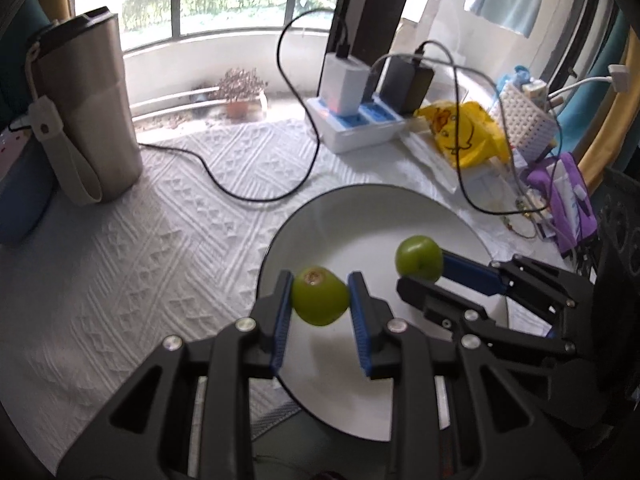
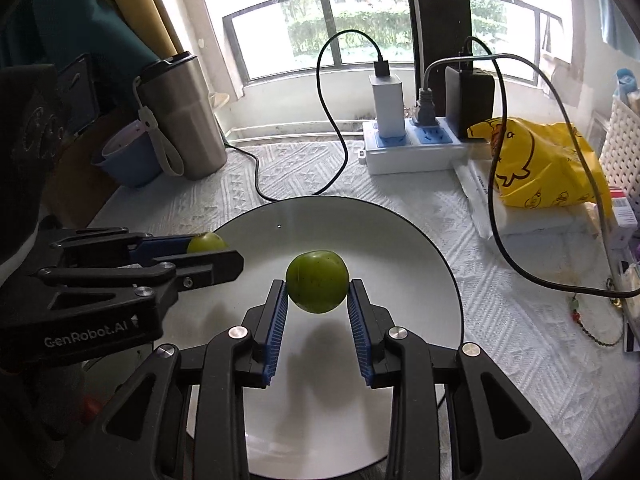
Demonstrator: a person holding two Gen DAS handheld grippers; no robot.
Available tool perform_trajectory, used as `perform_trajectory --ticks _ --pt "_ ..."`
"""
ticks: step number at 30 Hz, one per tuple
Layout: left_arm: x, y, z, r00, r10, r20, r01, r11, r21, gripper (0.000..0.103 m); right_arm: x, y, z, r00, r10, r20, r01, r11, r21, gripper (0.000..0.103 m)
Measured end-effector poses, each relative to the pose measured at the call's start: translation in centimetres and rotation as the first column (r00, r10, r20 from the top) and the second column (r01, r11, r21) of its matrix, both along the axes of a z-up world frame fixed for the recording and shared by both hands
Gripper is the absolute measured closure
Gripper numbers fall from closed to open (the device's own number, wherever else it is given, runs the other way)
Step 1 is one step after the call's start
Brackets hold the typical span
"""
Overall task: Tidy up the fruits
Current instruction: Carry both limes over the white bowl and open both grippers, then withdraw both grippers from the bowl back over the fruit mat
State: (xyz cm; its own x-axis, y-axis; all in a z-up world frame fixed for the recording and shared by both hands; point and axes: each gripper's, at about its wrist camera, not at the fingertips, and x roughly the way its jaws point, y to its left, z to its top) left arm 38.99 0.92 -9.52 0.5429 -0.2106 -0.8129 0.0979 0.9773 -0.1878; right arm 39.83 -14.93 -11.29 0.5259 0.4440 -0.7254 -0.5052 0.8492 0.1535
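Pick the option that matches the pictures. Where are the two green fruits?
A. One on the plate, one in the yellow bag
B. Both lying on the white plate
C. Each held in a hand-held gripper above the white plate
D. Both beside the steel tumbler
C: the left hand-held gripper clamps one green fruit and the right hand-held gripper the other green fruit, both over the white plate.

One legible marking was recorded: white lettering "GenRobot.AI", followed by a small white emblem, stood on the side of the black plastic body of the left tongs (image 2: 208, 258), seen in the right wrist view. The yellow plastic bag (image 2: 536, 168) with black cartoon duck outlines carried drawings only, no readable words. Small print on the red-and-white box (image 2: 623, 204) at the desk's right edge was too blurred to read.
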Motion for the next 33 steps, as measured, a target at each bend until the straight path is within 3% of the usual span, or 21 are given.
perform_trajectory --ticks 5,7,8,11,30,33 --pt "0.1 0.3 -0.2 1.0 0.012 -0.017 -0.012 1.0 -0.007 0.072 0.2 0.0 0.0 1.0 -0.005 -0.001 0.005 1.0 0.012 0.069" --pt "0.0 0.4 0.0 1.0 0.015 -0.009 -0.015 1.0 -0.017 0.071 0.2 -0.1 0.1 1.0 -0.005 0.001 0.005 1.0 0.018 0.059" --pt "-0.2 0.5 0.2 1.0 0.017 -0.001 -0.017 1.0 -0.018 0.07 0.1 -0.2 0.2 1.0 -0.009 0.002 0.009 1.0 0.021 0.059" --pt "-0.6 0.7 0.9 0.999 0.034 0.019 -0.033 0.999 -0.023 0.058 -0.1 -0.4 0.7 1.0 -0.019 0.013 0.019 1.0 0.024 0.058" --pt "-7.7 1.5 6.1 0.987 0.053 0.155 -0.045 0.998 -0.049 0.055 -6.5 -1.4 5.8 0.992 -0.042 0.121 0.041 0.999 0.009 0.058" --pt "-8.9 1.5 6.8 0.983 0.056 0.176 -0.048 0.998 -0.049 0.049 -7.7 -1.8 6.4 0.99 -0.049 0.132 0.048 0.999 0.01 0.058"
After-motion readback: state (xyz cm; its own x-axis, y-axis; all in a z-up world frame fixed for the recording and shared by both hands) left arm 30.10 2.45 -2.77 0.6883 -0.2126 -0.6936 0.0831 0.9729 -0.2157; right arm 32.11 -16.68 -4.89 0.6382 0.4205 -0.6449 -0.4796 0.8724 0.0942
